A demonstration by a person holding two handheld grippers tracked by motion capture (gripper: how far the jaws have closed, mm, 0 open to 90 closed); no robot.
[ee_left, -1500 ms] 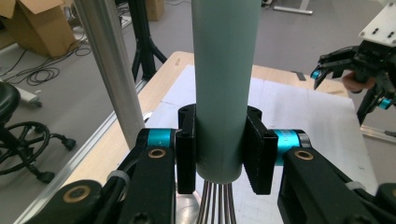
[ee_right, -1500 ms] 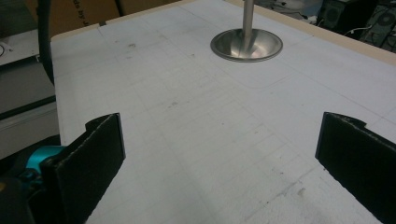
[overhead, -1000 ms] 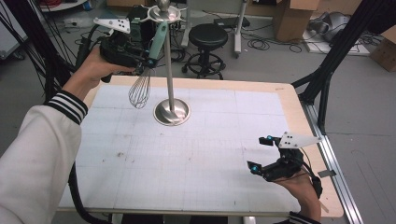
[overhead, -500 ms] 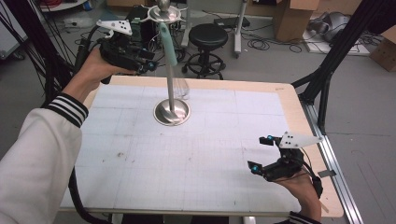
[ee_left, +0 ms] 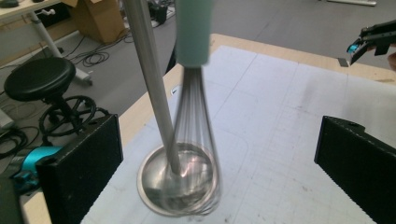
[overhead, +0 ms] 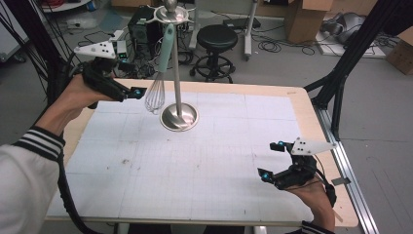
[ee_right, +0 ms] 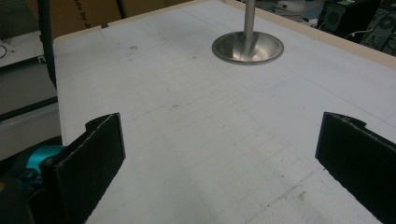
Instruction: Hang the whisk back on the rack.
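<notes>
Standing wide apart, the jaws of the left gripper (overhead: 138, 92) had just been opening, with nothing pinched between them; the whisk (overhead: 159, 73) hung free by its mint handle from the top ring of the steel stand (overhead: 178, 116), wires blurred just beside the pole. Hanging looked done; next the hand should back away without brushing it. The right gripper (overhead: 271, 161) rested spread and empty on the table (overhead: 302, 105)

The left gripper (overhead: 127, 91) has just opened its jaws and drawn back, leaving the whisk (overhead: 157, 92) hanging from the stand (overhead: 178, 73).
</notes>
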